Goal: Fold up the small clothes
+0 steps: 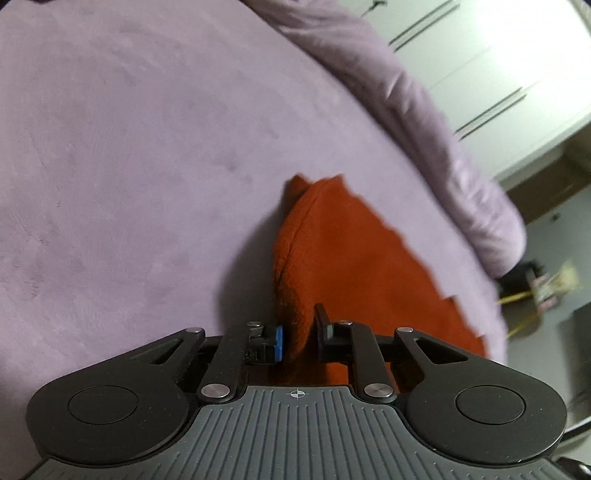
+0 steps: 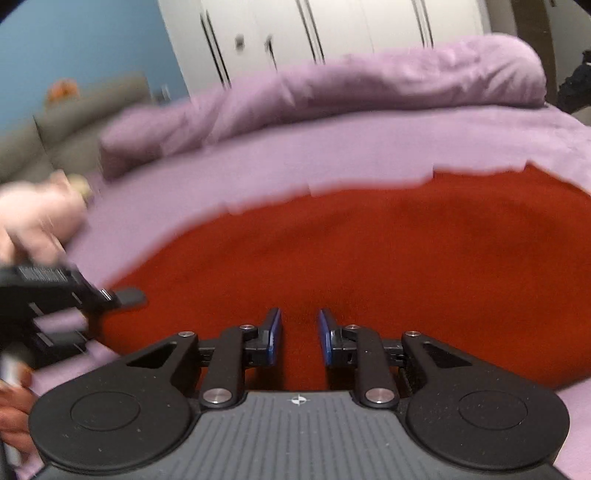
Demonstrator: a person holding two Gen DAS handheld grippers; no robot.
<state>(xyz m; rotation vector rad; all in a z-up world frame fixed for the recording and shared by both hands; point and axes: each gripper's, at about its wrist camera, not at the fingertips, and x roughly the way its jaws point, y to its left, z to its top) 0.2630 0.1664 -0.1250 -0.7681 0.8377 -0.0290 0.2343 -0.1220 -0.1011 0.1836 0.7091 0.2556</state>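
Note:
A rust-red garment [image 1: 351, 258] lies on the purple bedcover [image 1: 129, 147]. In the left wrist view its left edge is lifted into a fold that stands between the jaws of my left gripper [image 1: 299, 332], which is shut on it. In the right wrist view the same red garment [image 2: 369, 251] spreads wide and flat. My right gripper [image 2: 300, 339] hovers over the garment's near part, its blue pads a narrow gap apart with only flat cloth showing behind the gap. The left gripper [image 2: 125, 297] and the hand [image 2: 37, 221] holding it appear at the left edge, at the garment's corner.
A rolled purple duvet [image 2: 332, 85] lies along the far side of the bed, also seen as the duvet [image 1: 406, 92] at the upper right. White wardrobe doors [image 2: 295, 29] stand behind it. A grey sofa [image 2: 74, 122] sits at the far left.

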